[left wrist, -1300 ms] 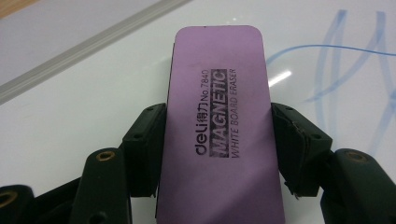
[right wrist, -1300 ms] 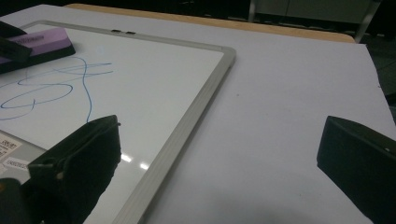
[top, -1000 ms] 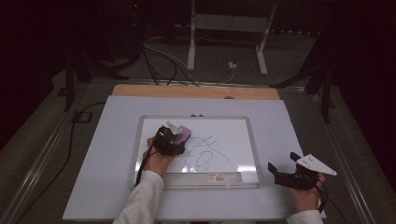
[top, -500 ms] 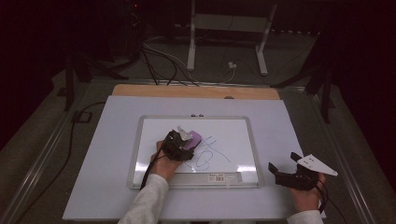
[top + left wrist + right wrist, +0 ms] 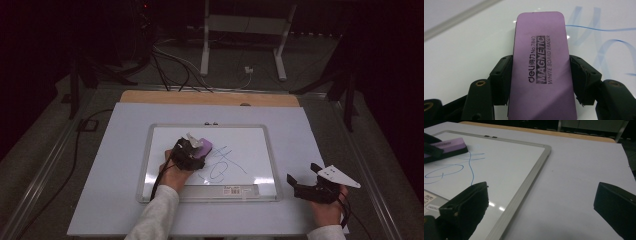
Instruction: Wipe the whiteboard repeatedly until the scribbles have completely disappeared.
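Purple eraser [image 5: 541, 67] sat flat on the whiteboard [image 5: 250, 135], left-of-centre, upper half of the writing area. Printed face up: "deli No.7840 MAGNETIC WHITE BOARD ERASER". Left gripper [image 5: 192, 150] was pinching it across the long sides, one jaw tight on each edge, near end of the block between the jaws, far end sticking out past them. Left hand [image 5: 175, 172] and pale sleeve came in from the bottom of the high view.

Blue scribble [image 5: 222, 165] ran just right of the eraser: loops and crossing strokes, mid-board. Eraser's far end was right at the upper left of the marks; in the left gripper view faint blue lines [image 5: 599, 37] sat just beside its right edge. In the right gripper view the eraser [image 5: 449, 146] showed at far left with the blue loops directly below and beside it.

Board had a grey metal frame, barcode sticker [image 5: 235, 190] on the bottom tray strip. It lay on a white sheet [image 5: 125, 130] covering the table; a wooden edge [image 5: 210, 98] showed along the far side.

Right gripper [image 5: 307, 182] was off the board, low over the white sheet near the board's lower right corner, well apart from the eraser. Jaws spread wide, nothing between them. Right hand [image 5: 327, 210] held it from below.

Beyond the table: dark floor, cables [image 5: 170, 65], white stand legs [image 5: 240, 45].
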{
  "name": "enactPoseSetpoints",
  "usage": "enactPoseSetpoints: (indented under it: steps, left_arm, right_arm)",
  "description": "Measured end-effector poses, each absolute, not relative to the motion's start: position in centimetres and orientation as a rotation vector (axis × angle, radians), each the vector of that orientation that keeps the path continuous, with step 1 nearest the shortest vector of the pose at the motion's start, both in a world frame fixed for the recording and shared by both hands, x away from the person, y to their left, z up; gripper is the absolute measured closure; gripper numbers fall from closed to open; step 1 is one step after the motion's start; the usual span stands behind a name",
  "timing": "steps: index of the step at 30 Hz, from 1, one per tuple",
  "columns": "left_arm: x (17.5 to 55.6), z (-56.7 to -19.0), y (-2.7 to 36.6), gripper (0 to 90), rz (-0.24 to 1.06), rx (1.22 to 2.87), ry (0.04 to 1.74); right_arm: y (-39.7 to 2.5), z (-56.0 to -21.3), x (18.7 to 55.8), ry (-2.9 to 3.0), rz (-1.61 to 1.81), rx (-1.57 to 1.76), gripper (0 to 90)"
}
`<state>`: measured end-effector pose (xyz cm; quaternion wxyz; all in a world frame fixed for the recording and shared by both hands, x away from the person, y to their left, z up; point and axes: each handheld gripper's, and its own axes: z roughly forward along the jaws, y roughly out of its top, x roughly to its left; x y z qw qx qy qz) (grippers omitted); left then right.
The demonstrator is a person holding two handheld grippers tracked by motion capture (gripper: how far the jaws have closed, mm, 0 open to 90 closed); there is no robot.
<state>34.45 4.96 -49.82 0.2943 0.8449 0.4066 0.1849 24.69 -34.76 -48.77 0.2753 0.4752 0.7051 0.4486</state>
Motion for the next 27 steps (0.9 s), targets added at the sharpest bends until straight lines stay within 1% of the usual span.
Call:
enactPoseSetpoints:
  steps: [4, 7, 8, 10, 17, 21, 27]
  left_arm:
    - [33.1, -49.7, 3.7, 41.5, 0.450, 2.278, 1.000]
    - [32.7, -49.7, 3.5, 41.5, 0.451, 2.293, 0.976]
    - [32.9, -49.7, 3.6, 41.5, 0.442, 2.289, 0.983]
    - [33.2, -49.7, 3.9, 41.5, 0.486, 2.292, 1.003]
    - [36.0, -49.8, 6.7, 41.5, 0.528, 2.229, 1.182]
    - [36.4, -49.7, 6.5, 41.5, 0.551, 2.238, 1.202]
    - [34.6, -49.7, 4.6, 41.5, 0.502, 2.267, 1.087]
  right_arm:
    - [-34.7, -48.8, 24.7, 1.896, 1.205, 1.276, 0.0]
    - [-34.8, -48.8, 24.7, 1.894, 1.206, 1.276, 0.0]
    - [-34.8, -48.8, 24.7, 1.894, 1.205, 1.277, 0.0]
    - [-34.9, -48.7, 24.6, 1.890, 1.208, 1.278, 0.0]
    - [-35.0, -48.7, 24.6, 1.884, 1.212, 1.283, 0.0]
    - [-34.9, -48.7, 24.6, 1.888, 1.210, 1.282, 0.0]
    - [-34.8, -48.8, 24.7, 1.897, 1.204, 1.276, 0.0]
